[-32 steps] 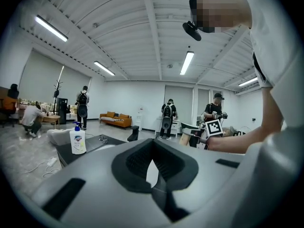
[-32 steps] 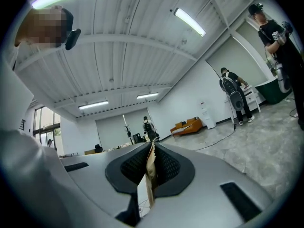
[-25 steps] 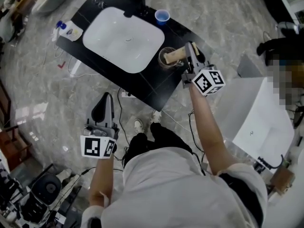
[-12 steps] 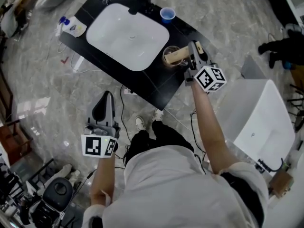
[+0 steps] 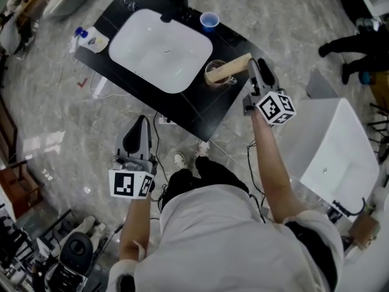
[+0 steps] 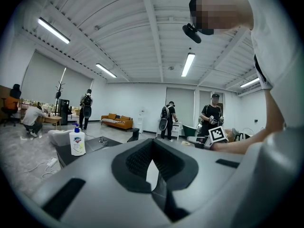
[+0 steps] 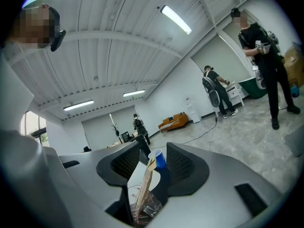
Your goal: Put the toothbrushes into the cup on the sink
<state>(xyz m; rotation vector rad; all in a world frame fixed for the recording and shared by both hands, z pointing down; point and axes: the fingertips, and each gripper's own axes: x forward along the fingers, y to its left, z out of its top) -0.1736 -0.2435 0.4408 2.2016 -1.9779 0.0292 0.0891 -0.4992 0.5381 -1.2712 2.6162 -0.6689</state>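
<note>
right gripper [image 5: 258, 66] — jaws opening, toothbrush [image 5: 234, 67] in cup [image 5: 220, 83] between them | left gripper [image 5: 138, 126] — jaws together, empty

1. Head view: bright, even overhead lighting; pale glare patch on marble floor [image 5: 42, 145]; shadows soft.
2. Gripper views: fisheye curvature, dark vignetted corners; ceiling strip lights [image 6: 188, 64] bloom; foreground unfocused.

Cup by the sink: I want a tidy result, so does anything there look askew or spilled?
The toothbrush sits in the cup but leans far out over its rim instead of standing upright. The cup itself stands upright, and no spill shows.
</note>
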